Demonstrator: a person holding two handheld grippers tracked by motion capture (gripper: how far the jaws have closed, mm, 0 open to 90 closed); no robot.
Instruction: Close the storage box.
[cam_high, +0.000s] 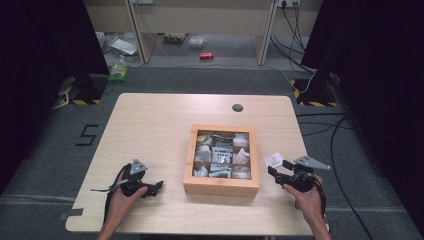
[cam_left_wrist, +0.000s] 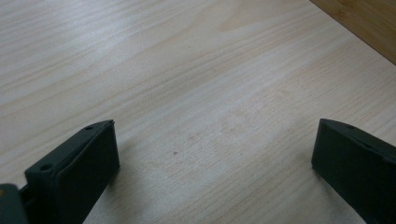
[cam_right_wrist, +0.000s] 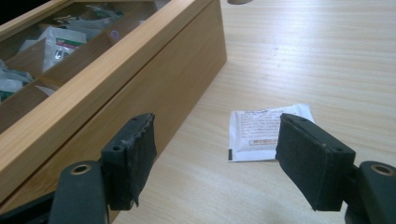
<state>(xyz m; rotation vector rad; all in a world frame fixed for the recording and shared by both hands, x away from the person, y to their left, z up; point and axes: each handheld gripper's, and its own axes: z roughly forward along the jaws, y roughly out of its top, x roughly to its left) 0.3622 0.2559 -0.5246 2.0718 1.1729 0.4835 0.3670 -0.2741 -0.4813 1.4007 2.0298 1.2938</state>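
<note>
A wooden box (cam_high: 221, 188) with a glass lid stands in the middle of the table, its compartments holding several small sachets. Its side wall (cam_right_wrist: 154, 79) rises to the left in the right gripper view. A white printed sachet (cam_high: 273, 159) lies flat on the table just right of the box. My right gripper (cam_high: 279, 168) is open a little short of that sachet (cam_right_wrist: 257, 133), which shows between and beyond its jaws (cam_right_wrist: 215, 154), untouched. My left gripper (cam_high: 159, 186) rests low over the table left of the box, open (cam_left_wrist: 215, 149), with only bare wood between its jaws.
A dark round grommet (cam_high: 237, 107) sits near the table's far edge (cam_high: 200, 95). The box's corner (cam_left_wrist: 364, 23) shows at the top right of the left gripper view. On the floor beyond lie a red can (cam_high: 206, 55) and cables (cam_high: 325, 125).
</note>
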